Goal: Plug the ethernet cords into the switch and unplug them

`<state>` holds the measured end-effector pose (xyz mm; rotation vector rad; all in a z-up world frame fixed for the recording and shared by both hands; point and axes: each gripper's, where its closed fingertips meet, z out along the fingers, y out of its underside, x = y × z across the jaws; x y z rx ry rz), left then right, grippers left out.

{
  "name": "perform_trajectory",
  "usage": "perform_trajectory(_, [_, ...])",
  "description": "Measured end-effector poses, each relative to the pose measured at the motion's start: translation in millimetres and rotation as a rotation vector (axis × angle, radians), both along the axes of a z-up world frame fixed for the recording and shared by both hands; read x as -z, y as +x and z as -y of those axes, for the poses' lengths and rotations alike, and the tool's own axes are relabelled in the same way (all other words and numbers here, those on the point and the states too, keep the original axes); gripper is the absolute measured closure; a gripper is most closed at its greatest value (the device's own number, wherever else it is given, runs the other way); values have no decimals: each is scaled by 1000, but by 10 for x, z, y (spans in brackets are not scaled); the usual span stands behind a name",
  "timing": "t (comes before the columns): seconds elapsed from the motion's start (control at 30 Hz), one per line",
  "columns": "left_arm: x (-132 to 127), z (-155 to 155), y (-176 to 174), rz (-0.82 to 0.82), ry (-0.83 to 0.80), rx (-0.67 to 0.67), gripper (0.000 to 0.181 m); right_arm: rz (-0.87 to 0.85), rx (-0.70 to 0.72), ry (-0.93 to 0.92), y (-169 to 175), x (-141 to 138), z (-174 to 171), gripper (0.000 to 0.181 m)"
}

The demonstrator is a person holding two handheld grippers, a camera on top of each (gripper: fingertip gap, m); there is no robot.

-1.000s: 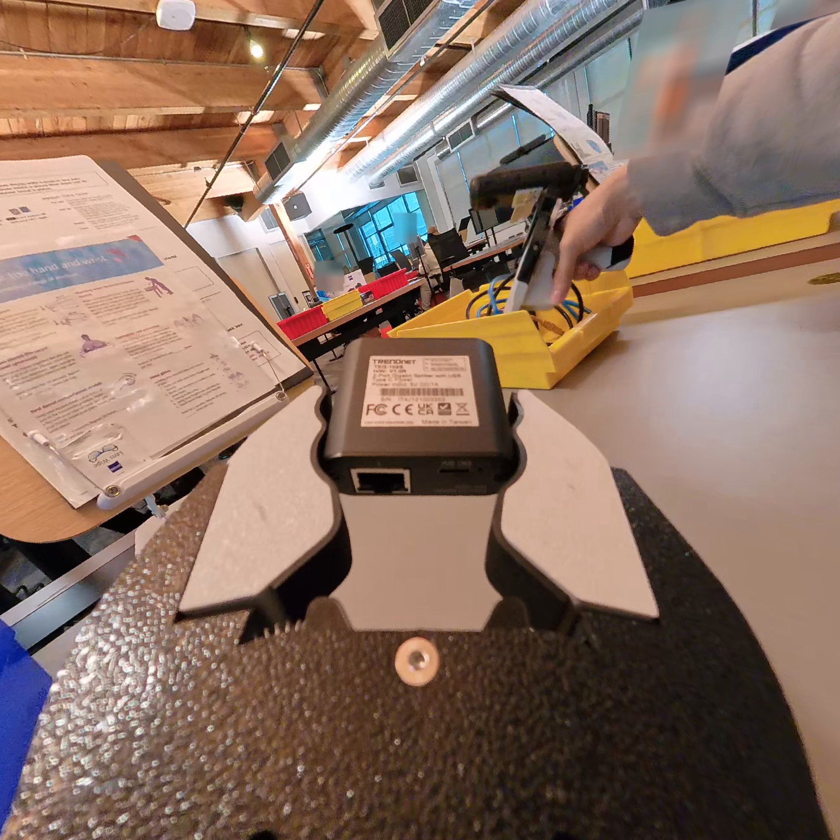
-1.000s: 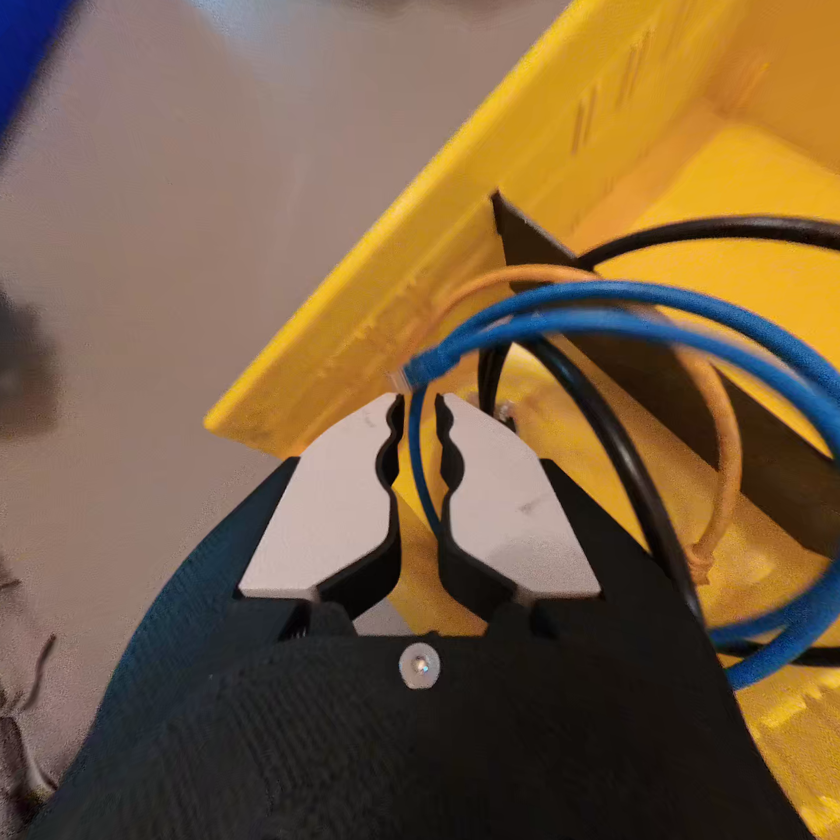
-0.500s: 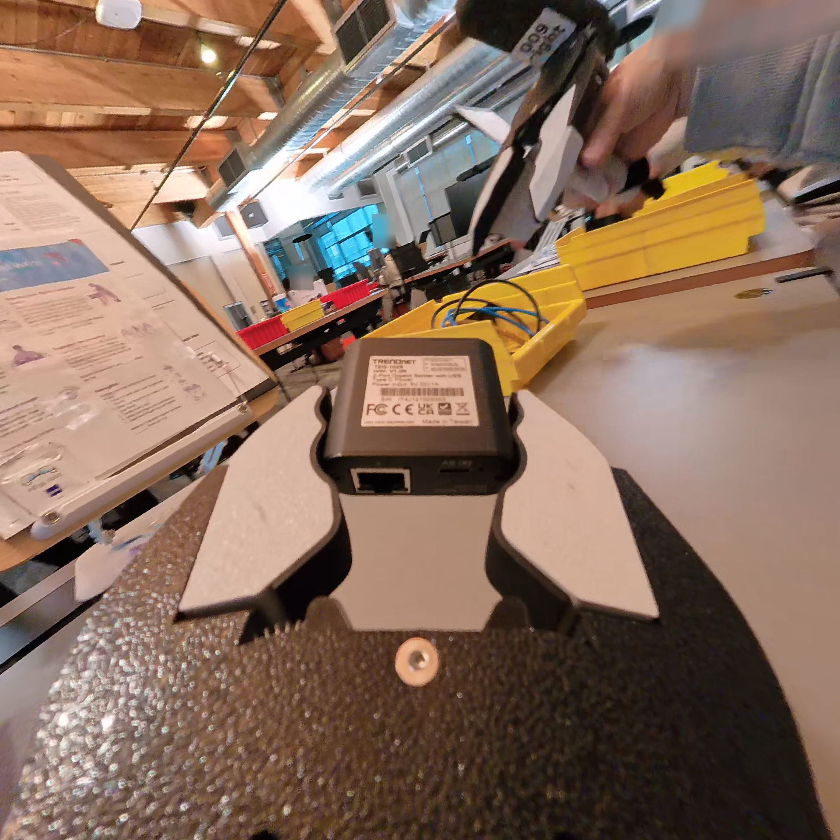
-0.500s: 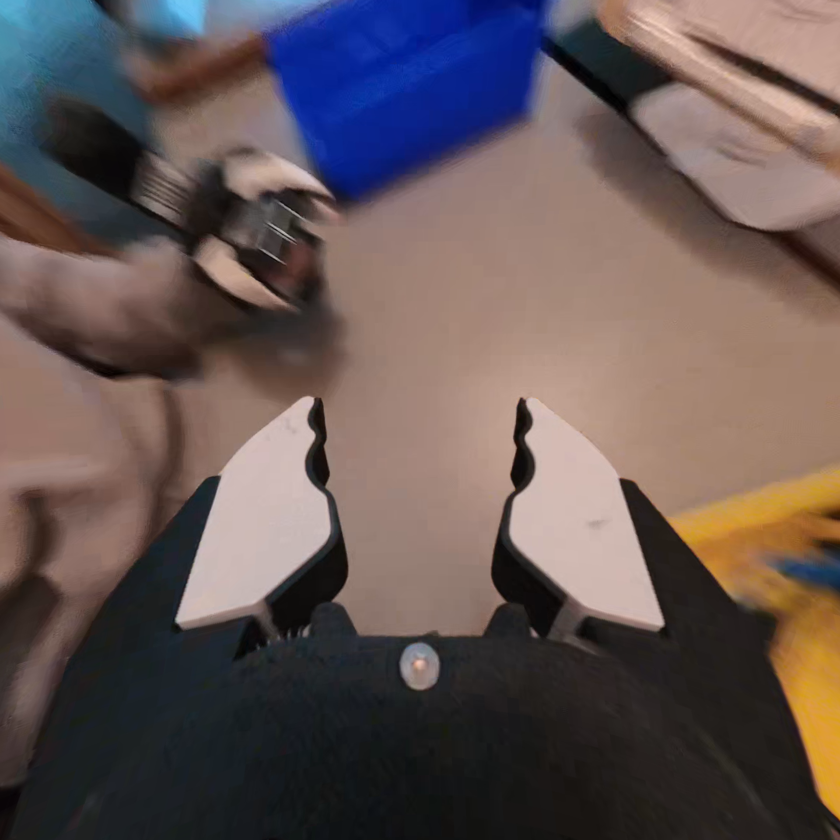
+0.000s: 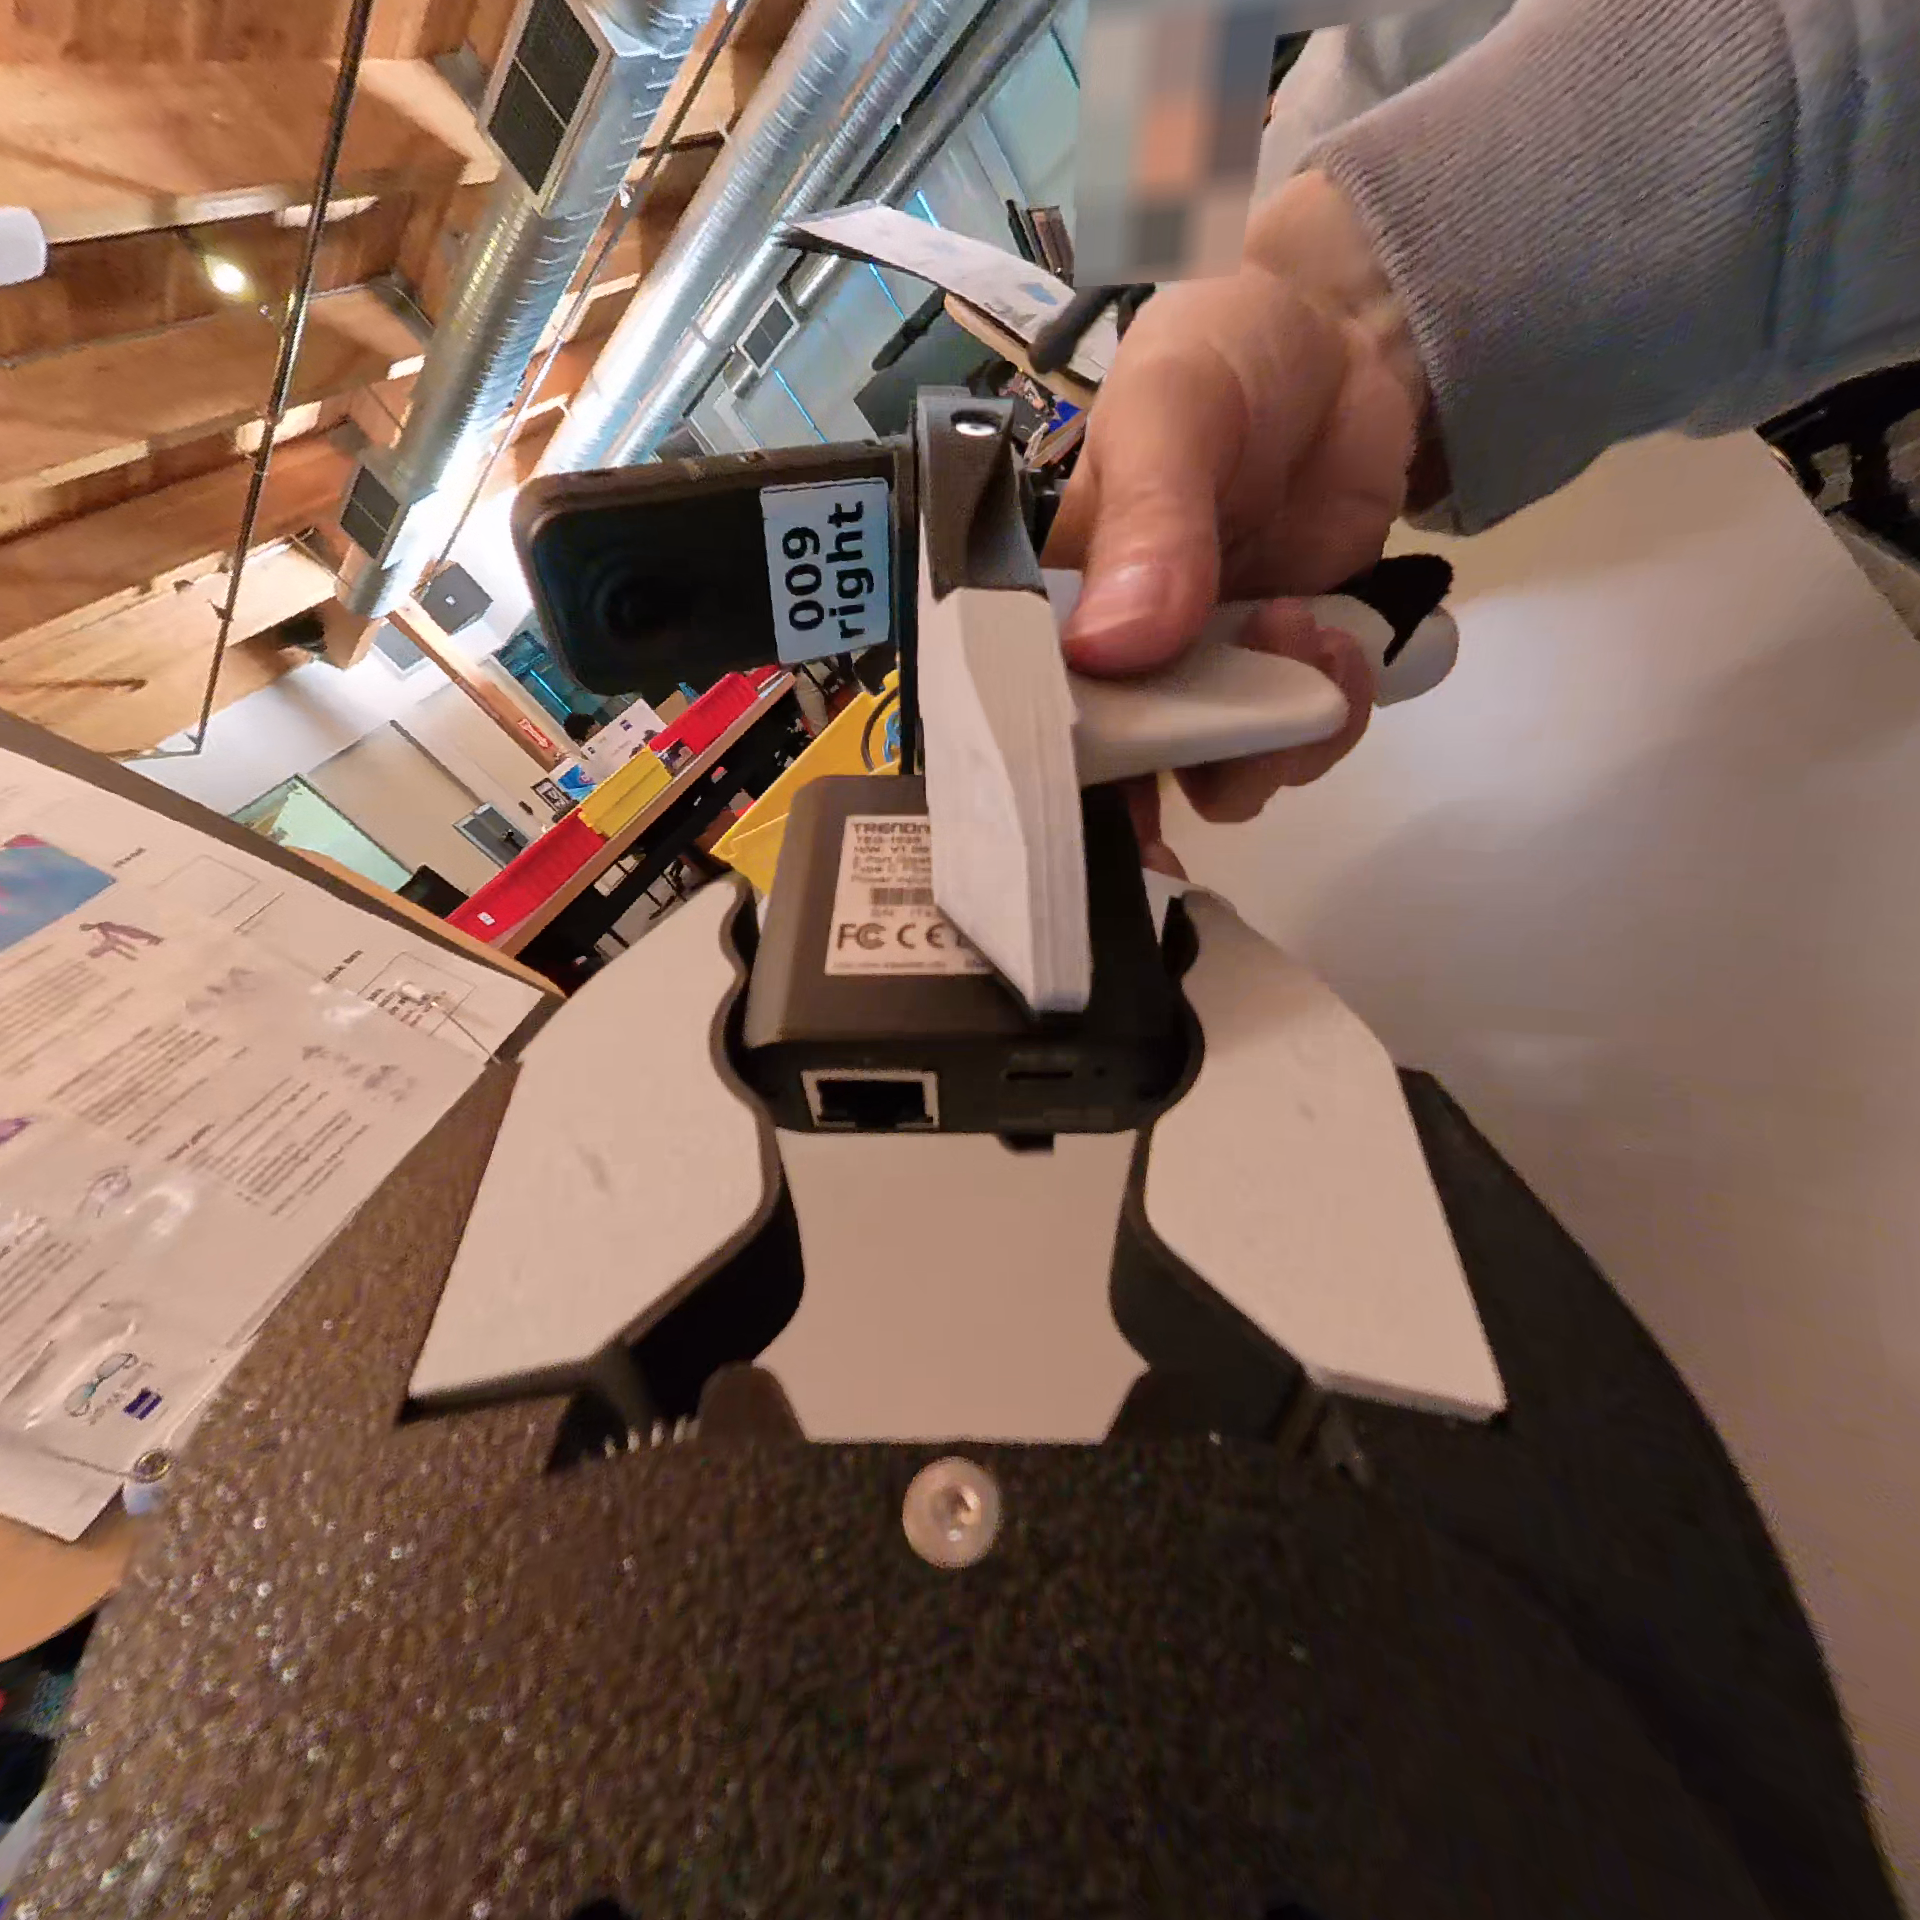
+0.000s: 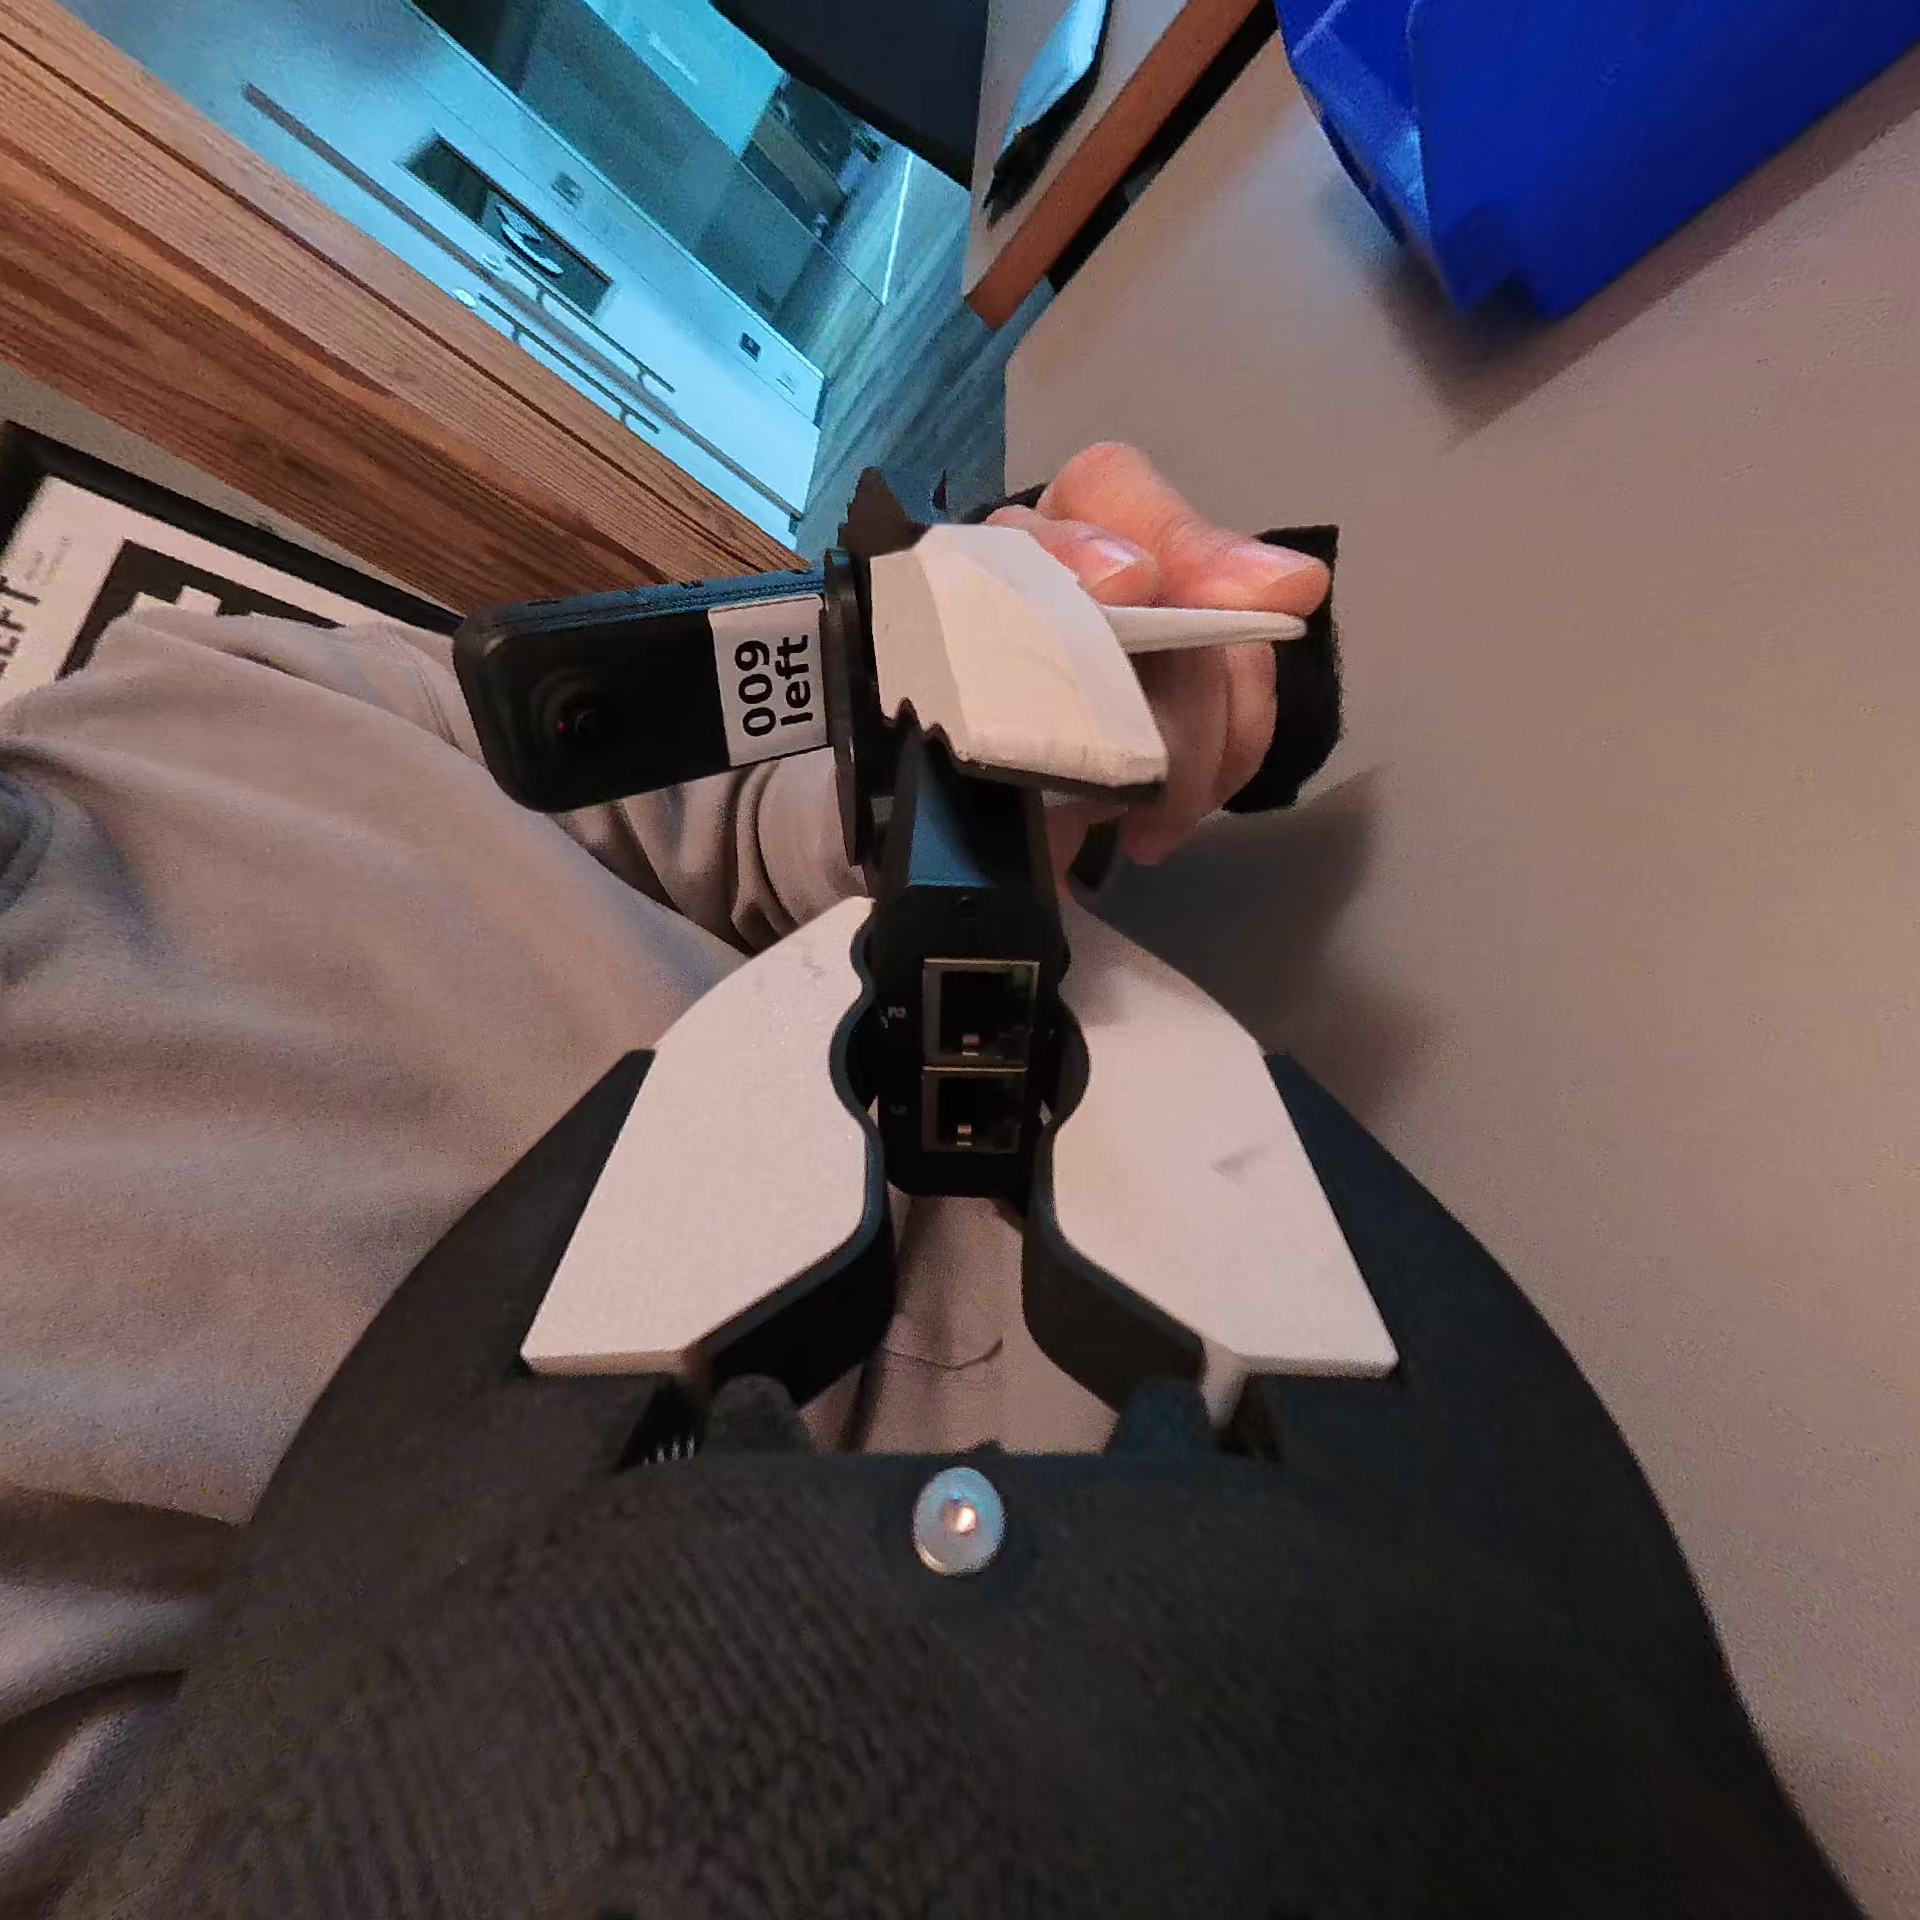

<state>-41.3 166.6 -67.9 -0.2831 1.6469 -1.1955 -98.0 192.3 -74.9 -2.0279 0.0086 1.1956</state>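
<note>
My left gripper [image 5: 961,914] is shut on the small black switch [image 5: 883,1018] and holds it above the table, with a single port facing the camera. In the right wrist view, my right gripper [image 6: 966,935] is shut on the other end of the same switch [image 6: 982,1158], which shows two stacked empty ports. One right finger [image 5: 997,831] lies across the switch's labelled top; the other is hidden beneath. The left gripper's finger [image 6: 1008,665] and the hand on it show beyond the switch. No cord is in either gripper or any port.
A yellow bin [image 5: 810,769] stands behind the switch, mostly hidden. A laminated sheet on a tilted board [image 5: 208,1091] is at the left, with red bins [image 5: 540,873] far back. A blue bin [image 6: 1610,135] sits on the grey table [image 6: 1558,727]. A grey sleeve [image 6: 260,987] fills the left. My hands' fingertips stand some 5 centimeters from each other.
My right gripper let go of the blue cord in the yellow bin, opened, swung over and closed on the switch's free end. My left gripper kept its hold and tilted.
</note>
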Motion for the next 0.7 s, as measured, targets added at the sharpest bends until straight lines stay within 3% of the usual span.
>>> perform_trajectory(0.2, [55,63,14,36,25,-15,108,145,-30,-28,91,45,72,156])
perform_trajectory(0.27, [22,42,7,34,-27,-15,108,233,56,-36,373,-27,90,156])
perform_trajectory(0.37, [-50,-77,16,5,-148,-7,108,484,232,-60,1145,-191,205,156])
perform_trajectory(0.47, [-66,-256,54,6,-187,-50,116,904,462,-235,2332,-279,519,156])
perform_trajectory(0.53, [-35,-354,92,7,-178,-93,122,1127,536,-386,3018,-330,776,156])
perform_trajectory(0.7, [60,-403,147,-25,-181,-115,124,1355,644,-649,4085,-214,1020,156])
